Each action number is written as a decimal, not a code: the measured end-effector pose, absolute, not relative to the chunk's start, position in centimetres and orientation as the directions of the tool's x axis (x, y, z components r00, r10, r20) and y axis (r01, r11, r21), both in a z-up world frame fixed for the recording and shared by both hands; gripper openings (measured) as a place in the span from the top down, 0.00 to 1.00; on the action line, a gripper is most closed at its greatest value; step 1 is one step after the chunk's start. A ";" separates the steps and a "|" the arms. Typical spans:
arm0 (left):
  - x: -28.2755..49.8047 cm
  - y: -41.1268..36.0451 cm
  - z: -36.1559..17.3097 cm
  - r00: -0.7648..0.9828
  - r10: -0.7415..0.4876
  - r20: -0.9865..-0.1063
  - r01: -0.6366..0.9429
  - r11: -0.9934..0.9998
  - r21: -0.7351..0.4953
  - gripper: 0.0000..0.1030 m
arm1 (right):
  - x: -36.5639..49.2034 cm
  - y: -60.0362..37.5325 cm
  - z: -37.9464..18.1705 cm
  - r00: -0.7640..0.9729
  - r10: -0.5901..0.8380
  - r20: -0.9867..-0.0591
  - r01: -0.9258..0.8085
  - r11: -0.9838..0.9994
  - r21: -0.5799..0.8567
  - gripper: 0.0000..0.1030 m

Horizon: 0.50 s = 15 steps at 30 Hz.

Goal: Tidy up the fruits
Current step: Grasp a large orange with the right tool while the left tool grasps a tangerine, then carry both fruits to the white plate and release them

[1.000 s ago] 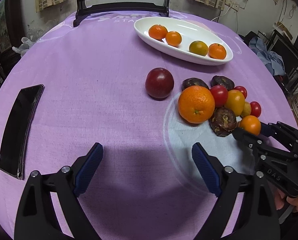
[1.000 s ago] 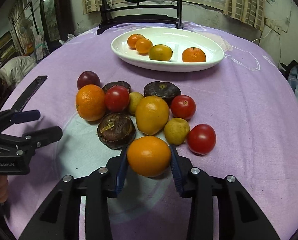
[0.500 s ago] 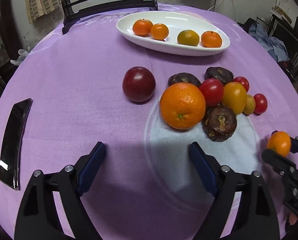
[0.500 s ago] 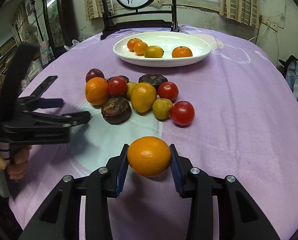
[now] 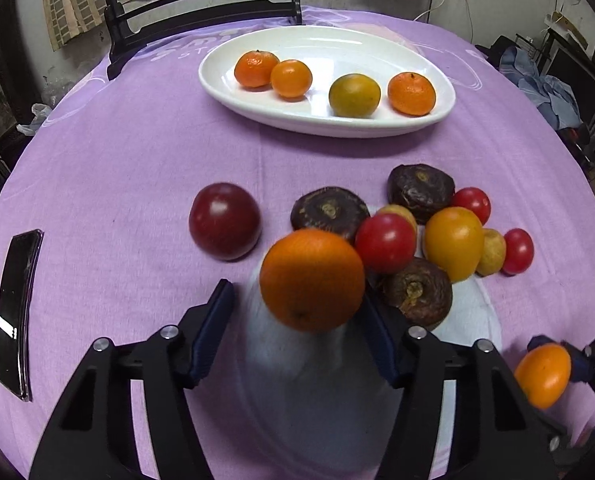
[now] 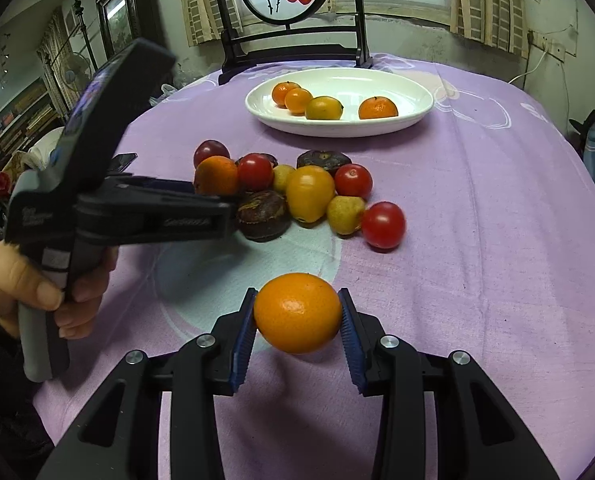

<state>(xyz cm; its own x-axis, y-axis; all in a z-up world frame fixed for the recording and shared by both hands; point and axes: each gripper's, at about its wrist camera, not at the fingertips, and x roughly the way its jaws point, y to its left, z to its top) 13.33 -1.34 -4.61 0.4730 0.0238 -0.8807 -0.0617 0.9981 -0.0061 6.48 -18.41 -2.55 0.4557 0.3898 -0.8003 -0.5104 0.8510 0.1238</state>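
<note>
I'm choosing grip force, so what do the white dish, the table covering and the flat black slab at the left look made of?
White dish: probably glazed ceramic, glossy with window glare, though plastic is possible. Table covering: woven cloth, matte, with a visible weave and a fold line. Black slab: likely a phone with a glass face, mirror-smooth with a bright reflection.

1. we see four citrus fruits (image 5: 291,79) in the dish (image 5: 425,124) at the table's far side.
2. nearer us, a fruit cluster (image 5: 453,240) lies on the tablecloth (image 5: 137,160).
3. a lone round fruit (image 5: 224,233) sits just left of the cluster.
4. a phone (image 5: 15,312) lies far left.
</note>
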 end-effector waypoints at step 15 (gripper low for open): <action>9.6 -0.9 -2.7 0.491 -0.074 -0.868 0.017 0.997 -0.075 0.57 | 6.2 -18.8 -1.6 0.481 0.389 -0.786 -0.492 0.862 0.125 0.61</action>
